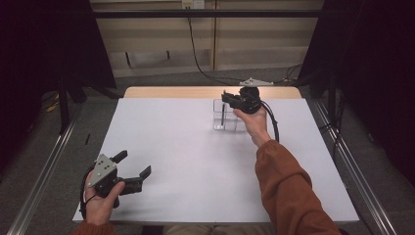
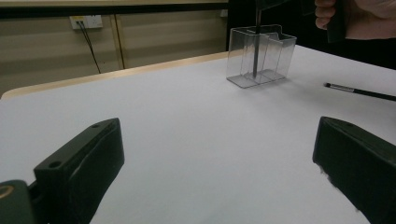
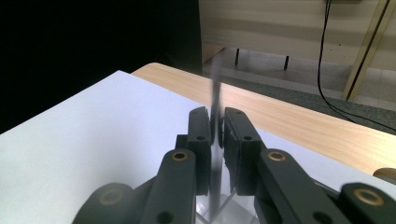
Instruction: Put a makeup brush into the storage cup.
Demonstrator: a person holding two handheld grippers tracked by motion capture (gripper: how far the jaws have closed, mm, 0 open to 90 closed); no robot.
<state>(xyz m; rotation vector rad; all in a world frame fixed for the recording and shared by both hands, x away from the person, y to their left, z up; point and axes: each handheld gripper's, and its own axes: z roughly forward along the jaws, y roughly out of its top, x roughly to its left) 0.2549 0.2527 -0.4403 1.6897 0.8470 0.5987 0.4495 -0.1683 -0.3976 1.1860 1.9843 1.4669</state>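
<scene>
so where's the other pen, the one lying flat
In the left gripper view the loose pen lies flat on the white table, right of the clear holder and apart from it, below the right hand.

High view sat above the person's side, looked forward and down over the whole white table [image 1: 195,161] from fairly far. Left gripper view rode low near the table's near-left part, faced across to the clear holder [image 2: 261,56], also seen in the high view [image 1: 226,117]. Right gripper view looked along its jaws, very close, directly over that holder toward the table's wooden edge [image 3: 299,121].
</scene>
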